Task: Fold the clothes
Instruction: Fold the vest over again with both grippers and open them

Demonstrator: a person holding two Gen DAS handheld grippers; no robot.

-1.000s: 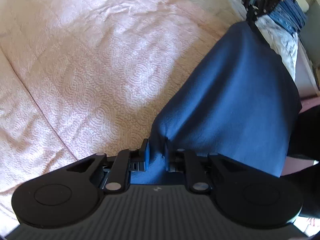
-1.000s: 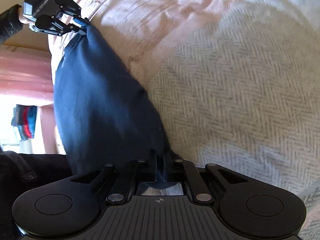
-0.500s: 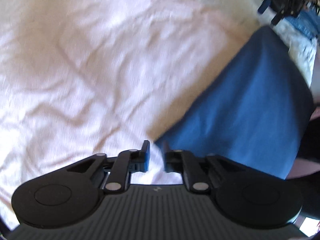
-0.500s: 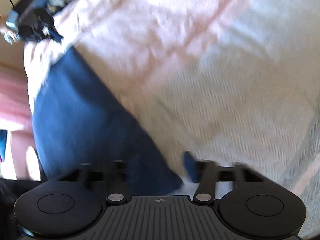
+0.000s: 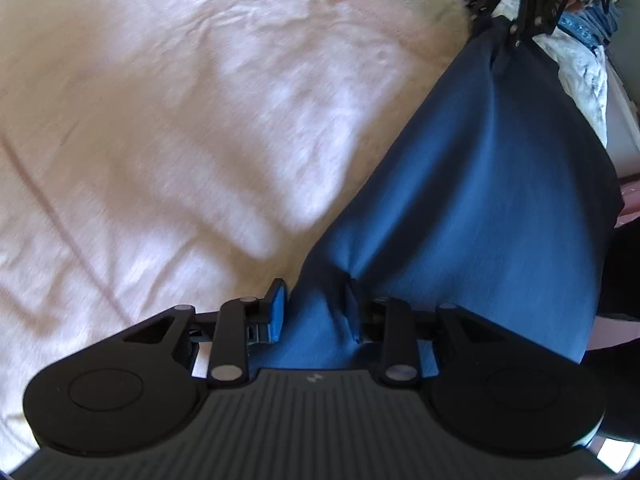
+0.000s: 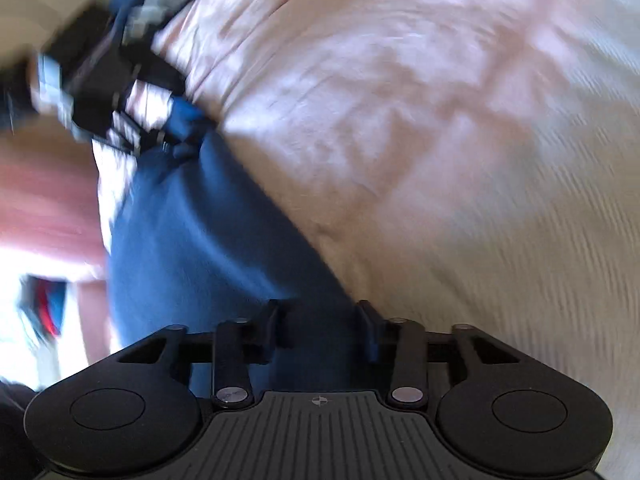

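Over pink bedspread (image 5: 160, 128), both tools have reopened around blue garment (image 5: 480, 200).

Garment (image 5: 480, 184) lies on bedspread (image 5: 180, 120), between tools.

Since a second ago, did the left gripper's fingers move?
Yes. The left gripper was pinched shut on the blue cloth; now its fingers stand wider apart, with cloth between them, above the pink bedspread.

surface: bed, pink quilted cover (image 5: 168, 128) | lying on it: dark blue garment (image 5: 480, 208), cream herringbone blanket (image 6: 520, 240)
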